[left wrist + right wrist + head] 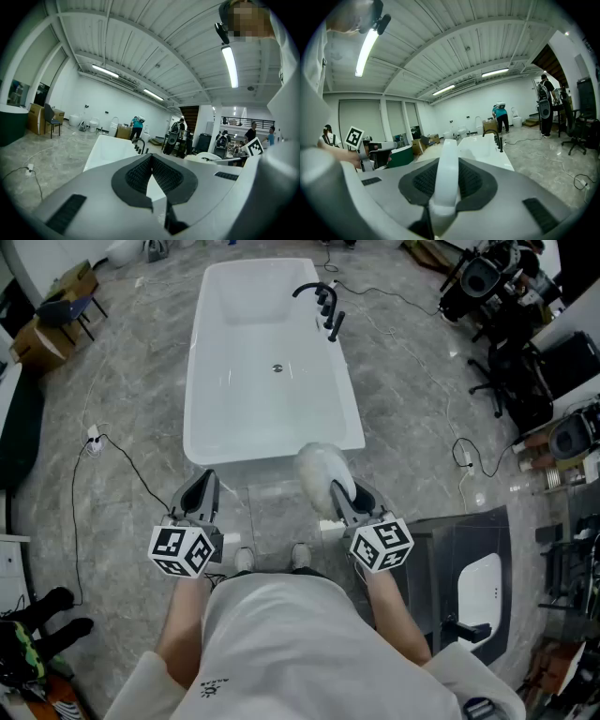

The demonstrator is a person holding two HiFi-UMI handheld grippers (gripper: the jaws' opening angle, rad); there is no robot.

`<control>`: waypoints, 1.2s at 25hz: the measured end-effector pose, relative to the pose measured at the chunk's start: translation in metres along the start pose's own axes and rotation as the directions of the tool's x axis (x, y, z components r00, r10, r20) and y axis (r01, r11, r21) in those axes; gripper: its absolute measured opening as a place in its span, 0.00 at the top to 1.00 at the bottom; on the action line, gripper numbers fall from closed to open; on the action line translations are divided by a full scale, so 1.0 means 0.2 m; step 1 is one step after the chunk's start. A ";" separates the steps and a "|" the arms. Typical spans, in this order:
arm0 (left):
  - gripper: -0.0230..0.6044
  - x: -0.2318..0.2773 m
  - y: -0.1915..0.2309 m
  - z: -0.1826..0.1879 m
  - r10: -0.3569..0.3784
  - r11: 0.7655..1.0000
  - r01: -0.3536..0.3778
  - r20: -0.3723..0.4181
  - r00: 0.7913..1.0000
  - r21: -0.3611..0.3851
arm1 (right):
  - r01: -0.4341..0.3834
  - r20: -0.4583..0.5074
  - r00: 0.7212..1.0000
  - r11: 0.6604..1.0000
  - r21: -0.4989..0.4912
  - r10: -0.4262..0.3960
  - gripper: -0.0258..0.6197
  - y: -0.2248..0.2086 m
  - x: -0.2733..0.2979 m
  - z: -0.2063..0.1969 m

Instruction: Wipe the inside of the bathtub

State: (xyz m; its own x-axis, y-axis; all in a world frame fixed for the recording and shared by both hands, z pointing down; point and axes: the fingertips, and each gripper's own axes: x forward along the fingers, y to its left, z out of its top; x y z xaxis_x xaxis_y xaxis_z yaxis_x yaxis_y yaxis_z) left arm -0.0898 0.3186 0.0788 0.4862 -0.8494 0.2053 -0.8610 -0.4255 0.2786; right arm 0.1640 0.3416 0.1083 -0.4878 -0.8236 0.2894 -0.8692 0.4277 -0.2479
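Right gripper [337, 491] clamped on white plastic handle [445, 173] of fluffy white duster [315, 465], head pointed forward for reach-in. White freestanding bathtub [199, 362] just ahead, duster outside rim. Left gripper [201, 487] jaws together, empty, spare. Wiping likely not started.

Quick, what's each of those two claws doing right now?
Left gripper: shut, nothing in it.
Right gripper: shut on the handle of the duster.
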 end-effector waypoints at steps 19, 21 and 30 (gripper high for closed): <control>0.94 0.08 -0.13 -0.05 0.042 0.999 -0.042 -0.005 0.999 0.012 | -0.040 0.015 0.999 0.999 0.010 0.039 0.81 -0.12 -0.04 -0.02; 0.94 0.09 -0.16 -0.06 0.050 0.999 -0.050 -0.011 0.999 -0.002 | -0.051 0.020 0.999 0.999 0.014 0.051 0.81 -0.15 -0.06 -0.02; 0.94 0.12 -0.39 -0.17 0.059 0.998 -0.059 -0.035 0.998 -0.004 | -0.107 -0.010 0.994 0.994 0.007 0.107 0.81 -0.31 -0.13 -0.09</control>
State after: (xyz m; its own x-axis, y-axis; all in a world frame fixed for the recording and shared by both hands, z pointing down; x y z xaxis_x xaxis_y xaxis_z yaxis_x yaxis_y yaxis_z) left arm -0.0050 0.3416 0.0931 0.4398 -0.8615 0.2538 -0.8874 -0.3734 0.2702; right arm 0.2297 0.3432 0.1335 -0.5791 -0.7690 0.2707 -0.8113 0.5109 -0.2842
